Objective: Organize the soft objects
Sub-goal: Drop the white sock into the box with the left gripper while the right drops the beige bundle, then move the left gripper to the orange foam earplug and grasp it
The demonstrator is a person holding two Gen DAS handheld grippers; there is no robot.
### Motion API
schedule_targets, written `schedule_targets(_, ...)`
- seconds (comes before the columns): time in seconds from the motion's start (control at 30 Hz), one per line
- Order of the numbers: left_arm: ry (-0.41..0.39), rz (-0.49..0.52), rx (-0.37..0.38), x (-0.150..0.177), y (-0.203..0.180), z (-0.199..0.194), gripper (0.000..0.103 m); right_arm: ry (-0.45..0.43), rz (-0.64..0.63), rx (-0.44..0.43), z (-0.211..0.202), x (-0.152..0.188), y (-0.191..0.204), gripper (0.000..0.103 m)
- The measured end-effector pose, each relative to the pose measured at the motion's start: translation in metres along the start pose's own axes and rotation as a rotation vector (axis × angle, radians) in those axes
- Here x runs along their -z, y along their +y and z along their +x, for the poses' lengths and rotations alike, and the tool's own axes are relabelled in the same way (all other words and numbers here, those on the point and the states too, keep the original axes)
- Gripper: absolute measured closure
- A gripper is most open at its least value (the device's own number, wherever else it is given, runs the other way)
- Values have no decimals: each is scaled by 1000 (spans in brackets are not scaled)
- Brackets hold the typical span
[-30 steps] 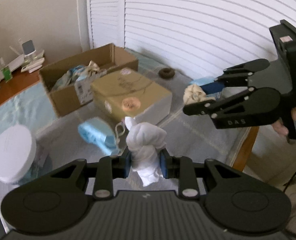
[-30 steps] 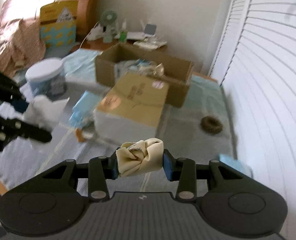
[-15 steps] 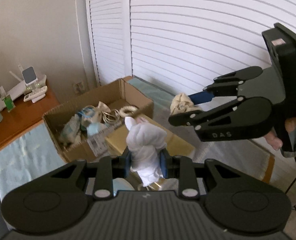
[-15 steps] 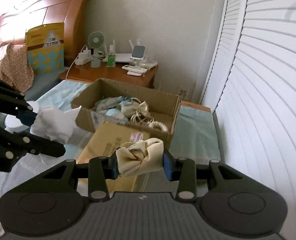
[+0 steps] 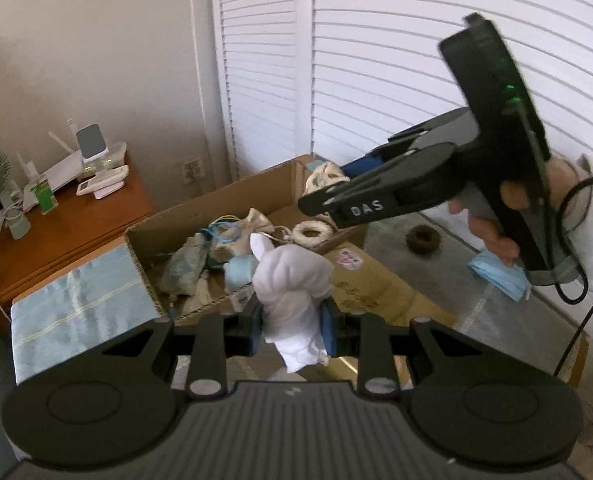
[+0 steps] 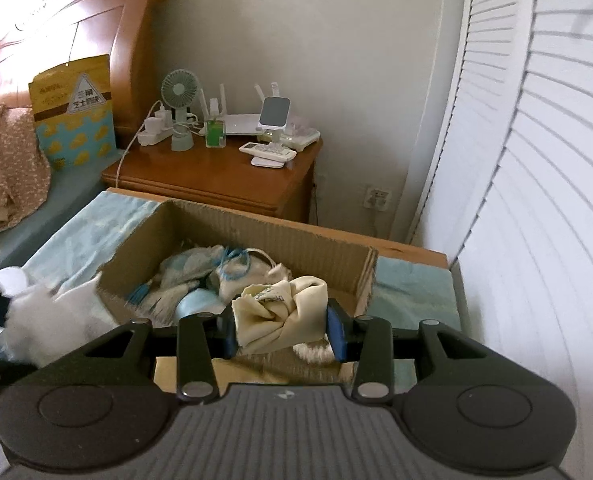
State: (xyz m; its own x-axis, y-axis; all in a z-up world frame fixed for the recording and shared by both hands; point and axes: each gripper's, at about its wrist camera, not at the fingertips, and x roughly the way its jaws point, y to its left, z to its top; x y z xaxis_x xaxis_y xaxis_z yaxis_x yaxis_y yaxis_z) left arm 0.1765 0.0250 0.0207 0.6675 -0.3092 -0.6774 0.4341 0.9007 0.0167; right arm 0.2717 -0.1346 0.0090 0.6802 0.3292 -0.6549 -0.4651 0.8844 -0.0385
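Note:
My left gripper (image 5: 291, 330) is shut on a white cloth bundle (image 5: 292, 292) and holds it just in front of the open cardboard box (image 5: 144, 256). My right gripper (image 6: 282, 334) is shut on a knotted cream cloth (image 6: 282, 318) and holds it above the near right part of the same box (image 6: 256, 236). The right gripper also shows in the left wrist view (image 5: 324, 196), over the box's far end. The box holds several soft items: pale blue and cream cloths and a white ring. The white bundle shows blurred at the left of the right wrist view (image 6: 52, 312).
A closed brown carton (image 5: 376, 284) lies beside the box on the blue-covered bed. A dark ring (image 5: 422, 238) and a blue face mask (image 5: 500, 276) lie on the bed at right. A wooden nightstand (image 6: 216, 176) with a fan and gadgets stands behind. White louvred doors (image 6: 536, 160) run along the right.
Both grippers have carried their cloths forward, from above the closed carton to the open box. The right gripper now hangs over the box. Both grips are unchanged.

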Motion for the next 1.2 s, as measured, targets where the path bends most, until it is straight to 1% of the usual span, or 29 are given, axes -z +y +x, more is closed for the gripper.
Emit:
schedule_targets(0.03, 0, -3, -2, 0, 2, 0, 76, 1, 6, -9, 4, -2, 0, 49)
schedule_targets(0.1, 2, -10, -11, -2, 5, 1, 76, -3, 0, -22, 6, -3, 3, 34)
schedule_targets(0.13, 2, -11, -15, -3, 7, 2, 76, -5, -5, -16, 5, -2, 6, 30)
schedule_targets(0.2, 4, -18, -24, -7, 11, 3, 76, -22, -14, -9, -2, 1, 10, 12)
schedule_targets(0.23, 3, -19, -30, -9, 13, 4, 76, -36, -12, -17, -7, 3, 10, 9)
schedule_targets(0.27, 2, -19, -40, -11, 15, 5, 76, -49, -4, -23, -12, 5, 10, 3)
schedule_targets(0.3, 1, -22, -52, -14, 18, 7, 76, -58, 7, -27, -18, 7, 9, 1)
schedule_targets(0.4, 1, -42, -72, -24, 27, 12, 76, -68, 43, -28, -38, 14, 8, 0)
schedule_targets(0.47, 0, -53, -93, -31, 33, 18, 76, -81, 48, -40, -50, 21, 10, 0)
schedule_targets(0.57, 3, -58, -121, -40, 40, 27, 76, -105, 53, -32, -68, 35, 15, 0)
schedule_targets(0.73, 35, -85, -152, -51, 52, 48, 76, -119, 65, -10, -88, 54, 23, 0)
schedule_targets(0.87, 80, -87, -176, -55, 53, 63, 76, -130, 69, -13, -98, 61, 26, 0)
schedule_targets(0.9, 91, -89, -184, -54, 54, 66, 74, -133, 68, -8, -100, 61, 27, 0)
schedule_targets(0.97, 103, -94, -200, -54, 55, 71, 70, -143, 62, 1, -103, 63, 27, 0)
schedule_targets(1.0, 103, -92, -207, -53, 55, 73, 58, -145, 62, 2, -104, 63, 28, 0)
schedule_targets(1.03, 103, -88, -213, -53, 54, 74, 35, -146, 62, 3, -104, 63, 27, 0)
schedule_targets(1.07, 97, -83, -224, -53, 54, 74, 24, -148, 63, 3, -104, 64, 27, 0)
schedule_targets(1.1, 78, -75, -246, -52, 52, 72, 11, -145, 67, 4, -104, 64, 26, 0)
schedule_targets(1.13, 60, -63, -270, -51, 50, 69, 8, -143, 70, 5, -105, 65, 26, 0)
schedule_targets(1.2, 44, -44, -279, -50, 47, 64, 7, -144, 76, 6, -106, 67, 25, 0)
